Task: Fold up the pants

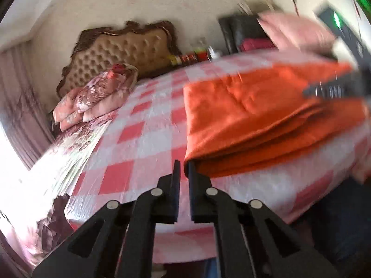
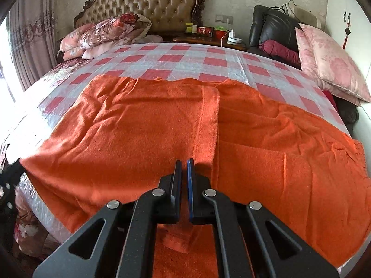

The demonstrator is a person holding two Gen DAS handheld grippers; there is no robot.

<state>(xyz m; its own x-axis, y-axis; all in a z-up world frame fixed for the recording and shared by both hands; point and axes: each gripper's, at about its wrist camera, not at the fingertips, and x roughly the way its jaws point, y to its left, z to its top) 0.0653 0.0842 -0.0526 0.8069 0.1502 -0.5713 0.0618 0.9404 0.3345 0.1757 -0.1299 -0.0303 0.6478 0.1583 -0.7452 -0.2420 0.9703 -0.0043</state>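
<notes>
Orange pants (image 2: 162, 125) lie spread across the near half of a red-checked bed (image 2: 185, 58), the left gripper (image 1: 183, 169) pressed together at their near left corner, the right gripper (image 2: 184, 166) pinching their near edge.

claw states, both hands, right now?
Left claw: closed at the corner of the orange pants; whether it pinches the cloth cannot be told.
Right claw: closed on the pants' near edge.
</notes>
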